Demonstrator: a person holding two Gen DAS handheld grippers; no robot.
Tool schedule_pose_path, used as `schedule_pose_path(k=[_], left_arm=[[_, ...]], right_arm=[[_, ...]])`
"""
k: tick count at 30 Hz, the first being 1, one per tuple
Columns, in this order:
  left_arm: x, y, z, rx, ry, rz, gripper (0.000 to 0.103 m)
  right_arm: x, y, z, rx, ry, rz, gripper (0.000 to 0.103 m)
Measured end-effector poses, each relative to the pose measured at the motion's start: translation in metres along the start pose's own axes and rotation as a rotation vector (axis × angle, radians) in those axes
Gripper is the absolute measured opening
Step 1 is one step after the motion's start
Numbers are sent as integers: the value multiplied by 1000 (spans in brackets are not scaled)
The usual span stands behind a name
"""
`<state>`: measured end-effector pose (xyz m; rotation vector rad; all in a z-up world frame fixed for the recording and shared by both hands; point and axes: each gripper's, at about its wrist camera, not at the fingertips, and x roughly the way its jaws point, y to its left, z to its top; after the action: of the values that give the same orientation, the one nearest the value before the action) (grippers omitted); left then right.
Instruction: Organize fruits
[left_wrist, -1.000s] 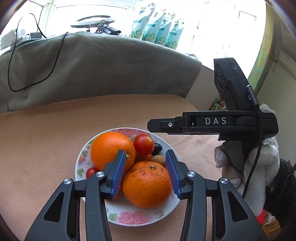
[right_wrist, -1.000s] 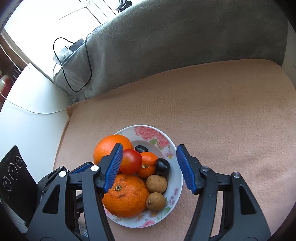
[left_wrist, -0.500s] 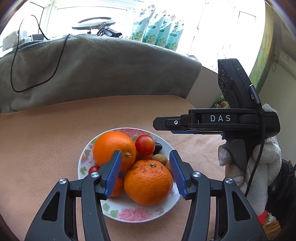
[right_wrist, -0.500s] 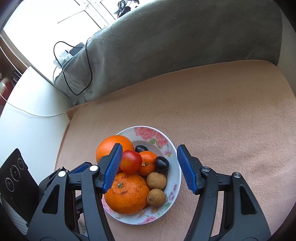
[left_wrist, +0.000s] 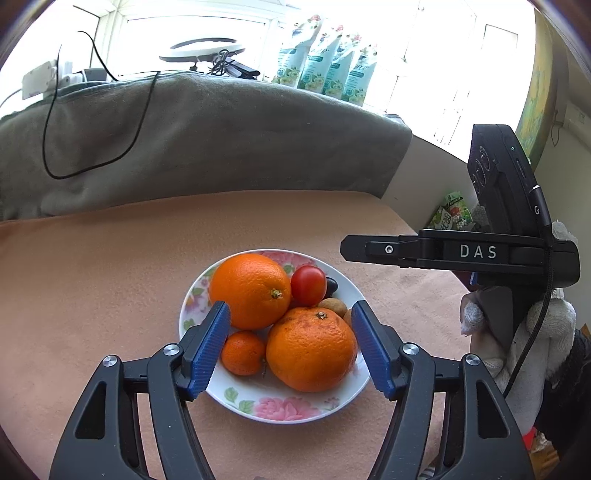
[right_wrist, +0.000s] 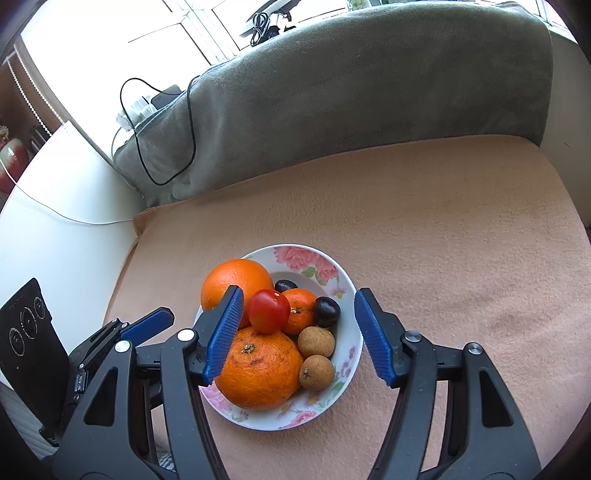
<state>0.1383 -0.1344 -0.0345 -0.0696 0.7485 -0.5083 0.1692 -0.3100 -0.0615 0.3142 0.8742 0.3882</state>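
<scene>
All fruit sits heaped on the plate (left_wrist: 258, 406); my left tongs (left_wrist: 291, 350) and right tongs (right_wrist: 299, 332) are spreading, empty. Next, withdraw clear without nudging the pile.

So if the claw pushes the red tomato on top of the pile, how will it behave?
The tomato looks round and glossy, so it probably slips and rolls. It sits high on the oranges, so a push likely sends it down into the plate. Its thin skin may bruise.

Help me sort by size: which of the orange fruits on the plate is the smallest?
The small mandarin, at the plate's near edge beside the left hand-held gripper's left pad. The two oranges next to it are far bigger.
</scene>
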Motion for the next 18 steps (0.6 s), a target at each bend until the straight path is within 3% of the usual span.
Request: schedule_pose_path(k=[1,12,18], left_arm=[[-2,1,-1,0,-2,6,70],[-27,17,-17,-24,-10,79,71],[-36,19,-25,-26,-3,107,71]], right_arm=[[-4,2,-2,-8,-13,-8,77],[-39,21,-35,-81,-126,-132,78],[-54,32,-55,-131,-169,-216,88]])
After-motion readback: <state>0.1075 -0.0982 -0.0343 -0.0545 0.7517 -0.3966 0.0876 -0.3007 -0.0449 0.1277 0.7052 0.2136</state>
